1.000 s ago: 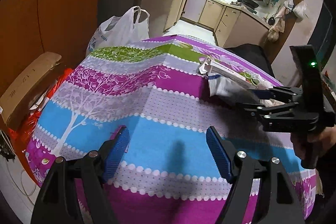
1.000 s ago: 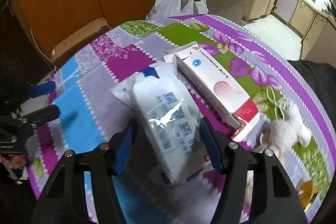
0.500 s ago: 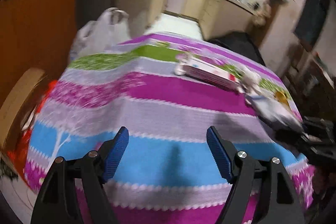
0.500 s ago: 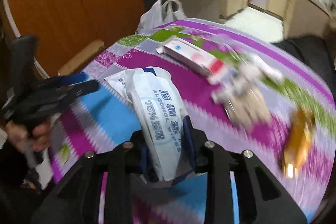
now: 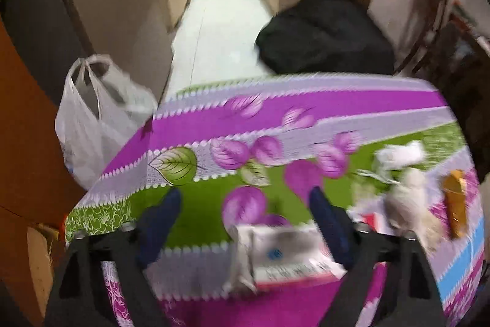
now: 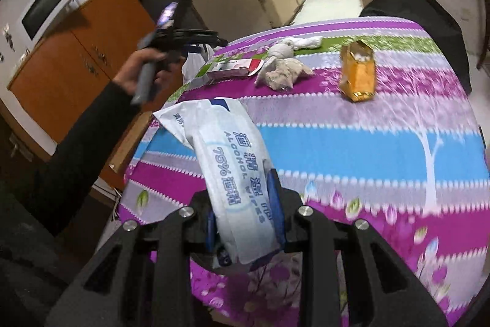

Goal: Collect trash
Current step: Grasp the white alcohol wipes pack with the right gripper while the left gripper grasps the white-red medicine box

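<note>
Right tongs [image 6: 245, 213] pinch a soft, crinkly, light wipes packet [image 6: 235, 170] at its near end. Left tongs [image 5: 245, 219] gape wide above a stiff carton [image 5: 288, 262] on the worktop [image 5: 352, 103].

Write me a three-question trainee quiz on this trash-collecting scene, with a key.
1. True or false: the right gripper is shut on the wet wipes pack.
2. What lies between the open left gripper fingers? A) orange packet B) red and white box C) plastic bag
3. Name the object on the floor beside the table, past its far-left corner in the left wrist view.

Key:
1. True.
2. B, the red and white box.
3. The white plastic bag.
</note>
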Demonstrator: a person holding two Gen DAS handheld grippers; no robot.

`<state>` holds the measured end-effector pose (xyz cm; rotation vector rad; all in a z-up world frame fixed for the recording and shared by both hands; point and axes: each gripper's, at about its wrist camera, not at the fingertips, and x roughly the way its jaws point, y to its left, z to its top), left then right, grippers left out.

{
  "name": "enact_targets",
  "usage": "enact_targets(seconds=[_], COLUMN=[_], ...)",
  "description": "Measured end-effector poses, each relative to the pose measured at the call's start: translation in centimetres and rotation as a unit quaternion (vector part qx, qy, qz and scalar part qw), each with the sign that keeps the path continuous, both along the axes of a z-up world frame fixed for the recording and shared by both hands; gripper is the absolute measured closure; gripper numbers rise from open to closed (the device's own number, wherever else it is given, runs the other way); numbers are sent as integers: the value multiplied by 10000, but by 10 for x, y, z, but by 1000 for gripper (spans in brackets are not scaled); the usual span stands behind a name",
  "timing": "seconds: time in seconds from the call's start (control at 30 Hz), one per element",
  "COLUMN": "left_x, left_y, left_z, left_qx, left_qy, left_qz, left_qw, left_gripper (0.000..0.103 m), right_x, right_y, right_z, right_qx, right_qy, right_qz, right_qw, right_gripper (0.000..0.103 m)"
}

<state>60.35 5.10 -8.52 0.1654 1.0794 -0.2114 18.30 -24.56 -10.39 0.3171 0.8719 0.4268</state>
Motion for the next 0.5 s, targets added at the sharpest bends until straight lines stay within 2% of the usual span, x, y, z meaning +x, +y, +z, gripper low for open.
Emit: enact_targets(seconds=[0.07,0.2,0.33,0.43,0.5], left_x=[4,-8,-45,-107,-154], left_y=[-1,-13,-8,-8,-5], left_z=[-8,-25,-26,-26,-20], left_qx=[97,683,547,277,136], left_qy=[148,351,764,1023,881], left_qz=[-55,-302,-315,-675,-753], left_qw=[9998,9966,9951,9921,9932], left_gripper=[28,28,28,28,28], right_x=[-7,-12,-14,-18,-19], right_y=[-7,-22,-25,-26,-27], right_z=[-2,-5,-5,-3,-4], right_qx=[87,284,435,537,554], right_qy=[32,52,-60,-160,-188], right_qz=[-91,-179,-178,-124,-123], right_qw=[9999,9994,9989,9984,9982], right_gripper=[76,76,75,75,75])
